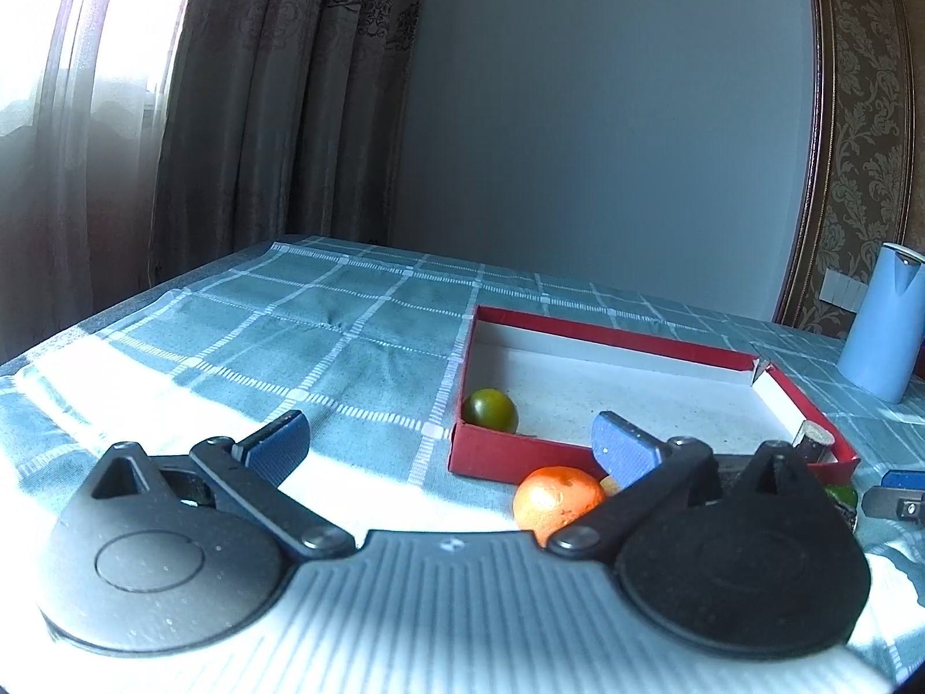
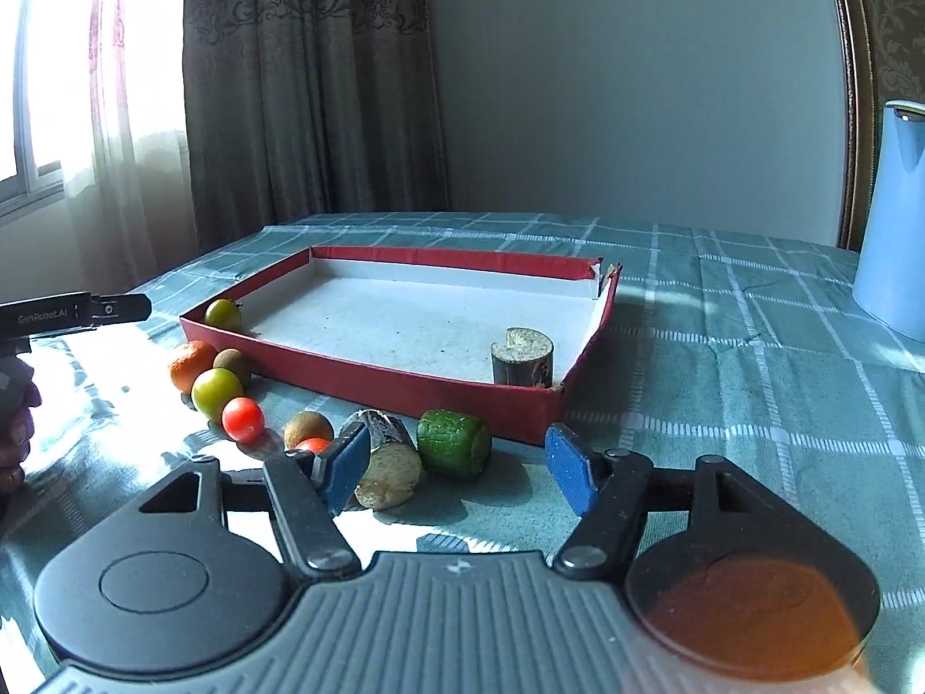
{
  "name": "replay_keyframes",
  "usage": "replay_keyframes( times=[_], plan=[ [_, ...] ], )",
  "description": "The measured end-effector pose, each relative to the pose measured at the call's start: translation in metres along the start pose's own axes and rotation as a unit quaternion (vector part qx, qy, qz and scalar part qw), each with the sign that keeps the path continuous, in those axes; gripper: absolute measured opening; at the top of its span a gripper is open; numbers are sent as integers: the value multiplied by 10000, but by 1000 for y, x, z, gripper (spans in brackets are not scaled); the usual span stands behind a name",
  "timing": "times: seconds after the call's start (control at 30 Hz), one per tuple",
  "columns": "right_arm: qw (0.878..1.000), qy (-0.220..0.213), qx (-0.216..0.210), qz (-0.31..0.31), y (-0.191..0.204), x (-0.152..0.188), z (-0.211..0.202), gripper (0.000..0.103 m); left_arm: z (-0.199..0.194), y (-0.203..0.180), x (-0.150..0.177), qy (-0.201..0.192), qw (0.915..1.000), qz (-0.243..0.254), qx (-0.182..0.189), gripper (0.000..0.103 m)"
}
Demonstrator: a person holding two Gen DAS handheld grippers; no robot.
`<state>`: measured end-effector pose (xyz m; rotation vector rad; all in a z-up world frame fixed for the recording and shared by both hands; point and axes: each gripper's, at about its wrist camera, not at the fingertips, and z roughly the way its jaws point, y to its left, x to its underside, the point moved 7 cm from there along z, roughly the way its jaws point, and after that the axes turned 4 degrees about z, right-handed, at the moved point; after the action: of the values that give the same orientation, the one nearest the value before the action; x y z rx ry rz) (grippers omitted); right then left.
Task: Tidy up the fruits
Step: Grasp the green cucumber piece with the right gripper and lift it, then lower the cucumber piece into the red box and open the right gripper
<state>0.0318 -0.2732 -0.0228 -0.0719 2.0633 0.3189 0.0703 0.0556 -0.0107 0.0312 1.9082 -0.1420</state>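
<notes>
Right wrist view: the right gripper (image 2: 457, 471) stands part open, its jaws spread either side of the cut stalk piece (image 2: 386, 465) and green chunk (image 2: 454, 444) on the counter (image 2: 722, 405), gripping neither, seemingly lining up a pick. Just beyond lies the red tray (image 2: 370, 373), already holding a stalk piece (image 2: 523, 357) and green fruit (image 2: 223, 314). The left gripper (image 1: 451, 442) is wide open and empty beside the orange (image 1: 556, 500), probably free for it.

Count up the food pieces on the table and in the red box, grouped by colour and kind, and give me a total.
Orange fruit: 1
Red tomatoes: 2, one partly hidden
Green round fruits: 2
Brown round fruits: 2
Green cucumber chunk: 1
Cut stalk pieces: 2
Total: 10
</notes>
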Motion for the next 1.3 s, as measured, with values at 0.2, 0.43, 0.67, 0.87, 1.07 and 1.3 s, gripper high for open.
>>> replay_keyframes(
  times=[0.2,0.43,0.67,0.87,1.07,1.3],
  plan=[
    [9951,322,-40,931,-13,-5,24,64,4,0,1,91,10000,-26,-3,103],
    [9881,934,316,1183,-14,-12,47,59,6,1,2,155,9999,-44,-26,103],
    [9888,1080,340,976,-7,-12,50,40,8,3,3,202,9998,-82,-29,103],
    [9907,979,288,898,0,-13,48,32,9,4,3,226,9997,-103,-40,103],
    [9918,654,-33,1102,0,-28,30,29,9,4,3,237,9997,-99,-45,103],
    [9935,240,-190,1096,4,-54,21,29,9,3,4,246,9996,-94,-53,103]
  ],
)
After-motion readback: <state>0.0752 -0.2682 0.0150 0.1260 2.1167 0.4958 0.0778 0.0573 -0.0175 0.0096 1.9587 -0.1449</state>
